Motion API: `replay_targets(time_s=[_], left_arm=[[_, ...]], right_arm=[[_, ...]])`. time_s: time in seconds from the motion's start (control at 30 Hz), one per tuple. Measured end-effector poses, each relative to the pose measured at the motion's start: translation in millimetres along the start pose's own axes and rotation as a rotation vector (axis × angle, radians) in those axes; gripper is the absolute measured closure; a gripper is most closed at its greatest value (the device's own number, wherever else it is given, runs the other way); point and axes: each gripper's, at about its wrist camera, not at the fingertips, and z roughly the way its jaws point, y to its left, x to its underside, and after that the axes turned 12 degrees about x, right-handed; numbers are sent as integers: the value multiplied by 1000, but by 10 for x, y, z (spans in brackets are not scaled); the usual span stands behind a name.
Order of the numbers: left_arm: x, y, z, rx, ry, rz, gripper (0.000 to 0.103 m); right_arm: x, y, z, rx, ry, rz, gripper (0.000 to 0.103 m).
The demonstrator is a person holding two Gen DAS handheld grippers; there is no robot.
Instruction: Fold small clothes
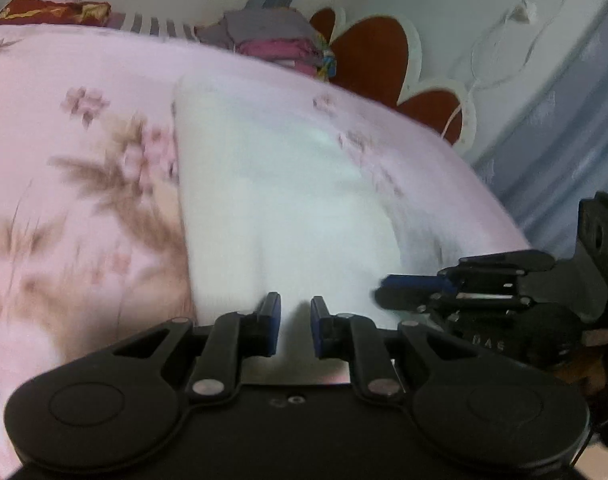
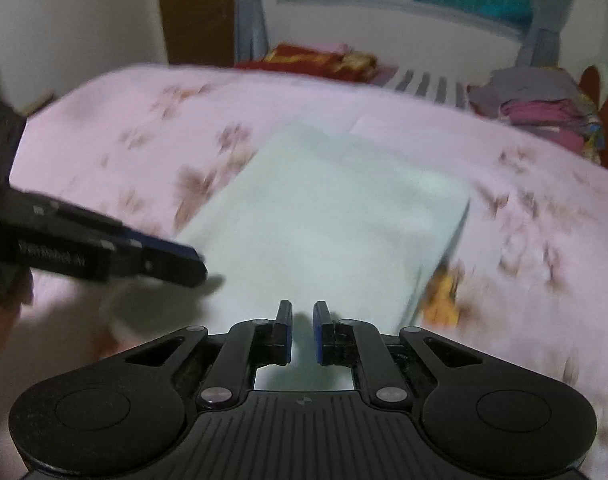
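A white cloth (image 1: 284, 200) (image 2: 336, 216) lies flat on a pink flowered bedsheet (image 1: 84, 140) (image 2: 144, 128), blurred by motion. In the left wrist view my left gripper (image 1: 295, 320) sits at the cloth's near edge, its blue pads a narrow gap apart with white fabric between them. My right gripper (image 1: 384, 290) reaches in from the right onto the same edge. In the right wrist view the right gripper (image 2: 303, 320) has its pads narrowed on the near edge too. There the left gripper (image 2: 202, 268) comes in from the left at the cloth's near left corner.
A stack of folded grey and pink clothes (image 1: 280, 40) (image 2: 536, 108) sits at the far side of the bed. A red patterned fabric (image 1: 52, 10) (image 2: 324, 58) lies further back. A red headboard (image 1: 368, 52) stands to the right. Something orange (image 2: 444, 296) shows beside the cloth's right edge.
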Motion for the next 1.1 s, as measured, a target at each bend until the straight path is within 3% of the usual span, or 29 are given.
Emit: replay_targets(time_s=[0.23,0.63,0.7,0.77,0.83,0.97,1.1], left_arm=[[181,11,-106,6,11,12,88],[128,-56,-224,-11,15,14,88],[23,-31,-302,-22,-29,20,74],[-134,53,-358,-45,-87,-4,52],[-310,129,-355,-54,-129,-26,42],[-643,205,-142,-56,-116,-54,37],[-774,266,179,-104,-84,-72,37]], right_arm=[[437,23,-142,100,50,45,95],[367,81,-168,178,100,128,94],[315,40,-222,175,82,181,94],[234,-7,-288,189,34,237,94],[113,-75,-320,210,-13,297,94],[-275,-230,-213,225,-96,371,94],[-554,-244,156,183,-82,328,94]])
